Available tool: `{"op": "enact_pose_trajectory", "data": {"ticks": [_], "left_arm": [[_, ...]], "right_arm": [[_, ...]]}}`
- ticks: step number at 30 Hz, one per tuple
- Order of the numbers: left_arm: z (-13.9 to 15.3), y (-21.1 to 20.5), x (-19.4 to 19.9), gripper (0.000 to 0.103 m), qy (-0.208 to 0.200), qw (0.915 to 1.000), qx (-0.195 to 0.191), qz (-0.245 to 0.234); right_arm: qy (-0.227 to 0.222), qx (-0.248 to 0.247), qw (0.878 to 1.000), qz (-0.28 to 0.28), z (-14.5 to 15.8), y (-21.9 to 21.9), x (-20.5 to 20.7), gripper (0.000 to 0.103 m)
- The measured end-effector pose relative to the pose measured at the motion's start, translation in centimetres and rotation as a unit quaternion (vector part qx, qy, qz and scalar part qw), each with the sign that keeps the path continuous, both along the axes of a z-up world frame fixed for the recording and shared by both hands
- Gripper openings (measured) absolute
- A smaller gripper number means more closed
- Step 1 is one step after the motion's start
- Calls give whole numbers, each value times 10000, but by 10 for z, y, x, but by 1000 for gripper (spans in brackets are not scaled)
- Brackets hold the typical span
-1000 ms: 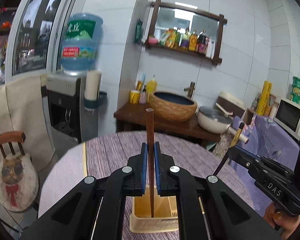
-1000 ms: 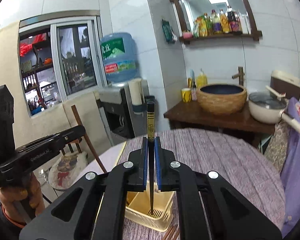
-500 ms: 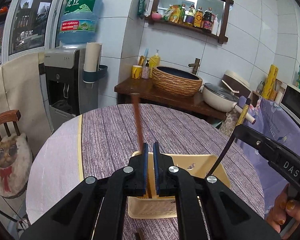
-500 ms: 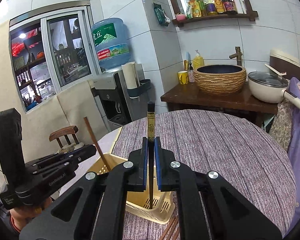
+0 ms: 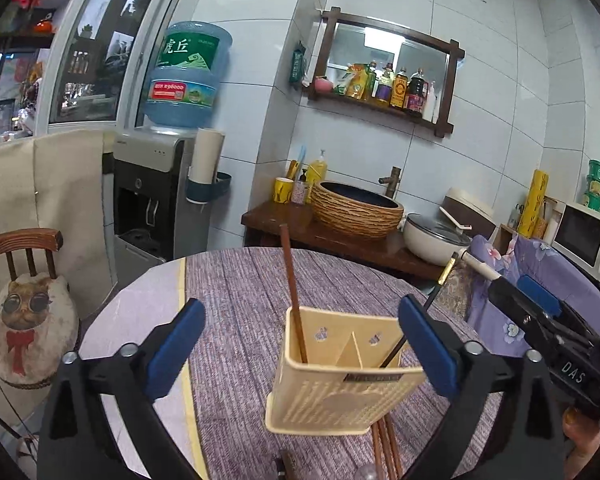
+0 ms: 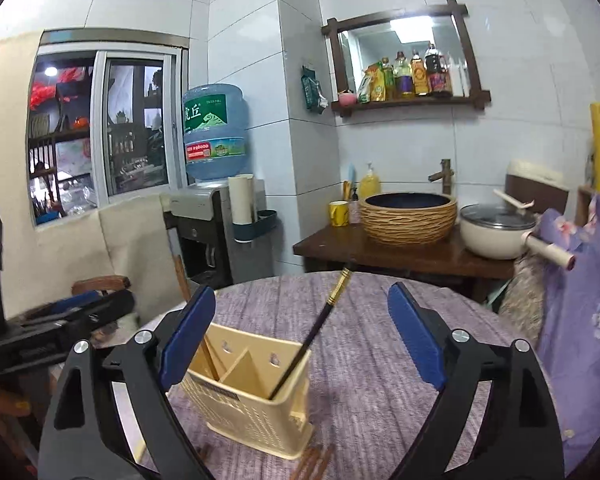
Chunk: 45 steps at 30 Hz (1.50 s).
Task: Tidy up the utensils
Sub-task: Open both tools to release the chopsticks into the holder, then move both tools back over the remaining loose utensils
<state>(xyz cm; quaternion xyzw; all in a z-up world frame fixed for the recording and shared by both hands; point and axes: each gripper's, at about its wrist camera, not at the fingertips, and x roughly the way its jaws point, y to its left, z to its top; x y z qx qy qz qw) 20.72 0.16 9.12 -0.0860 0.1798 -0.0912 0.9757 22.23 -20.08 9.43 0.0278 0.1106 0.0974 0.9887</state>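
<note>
A cream plastic utensil holder (image 5: 340,396) (image 6: 252,404) with a middle divider stands on the round table. A brown chopstick (image 5: 293,292) leans in its left compartment; it also shows in the right wrist view (image 6: 209,354). A black chopstick with a gold band (image 6: 312,332) leans in the right compartment, also seen from the left wrist (image 5: 428,300). My left gripper (image 5: 302,344) is open and empty just behind the holder. My right gripper (image 6: 302,336) is open and empty over it.
More brown chopsticks (image 5: 384,448) (image 6: 314,460) lie on the purple striped tablecloth (image 5: 236,304) in front of the holder. A chair with a cat cushion (image 5: 24,320) stands left. A wooden counter with a woven basin (image 5: 356,210) and pot is behind.
Both grippers have opened and let go of their chopsticks, which now lean inside the holder. Both grippers have pulled back and up a little.
</note>
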Motion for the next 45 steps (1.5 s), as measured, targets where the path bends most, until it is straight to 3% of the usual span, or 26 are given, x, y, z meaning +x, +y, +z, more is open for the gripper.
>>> {"op": "enact_pose_trajectory", "data": {"ticks": [3, 9, 14, 18, 21, 23, 25, 27, 29, 37, 45], "left_arm": [[-10, 0, -10, 98, 82, 9996, 264, 52], [-49, 1, -22, 98, 532, 9943, 912, 150], [-84, 7, -29, 98, 1015, 9906, 910, 149], [-103, 10, -35, 97, 1297, 9861, 1022, 188], [-113, 12, -39, 97, 1467, 9840, 1000, 159], [-119, 14, -41, 92, 1576, 9828, 954, 122], [-124, 14, -43, 80, 1700, 9811, 921, 91], [-130, 13, -44, 73, 1840, 9791, 862, 16], [-135, 10, -44, 67, 1955, 9772, 826, -95], [-142, -8, -44, 51, 2071, 9730, 976, -302], [-146, -16, -40, 44, 2221, 9691, 1003, -389]], "right_arm": [[122, -202, 9996, -146, -16, 0, -10, 98], [994, -306, 9945, -100, -61, -9, -16, 98], [1975, -136, 9802, -80, -101, -14, -11, 98], [2279, -7, 9736, -135, -122, -19, -17, 97], [2439, 119, 9697, -120, -133, -24, -22, 91], [2560, 142, 9665, -133, -142, -26, -24, 86], [2675, 70, 9633, -194, -149, -28, -26, 80], [2796, 65, 9598, -230, -156, -31, -26, 67], [2909, 135, 9564, -210, -161, -33, -24, 61], [3152, -49, 9488, -170, -170, -12, -12, 47], [3332, -247, 9422, -260, -175, 2, 0, 38]]}}
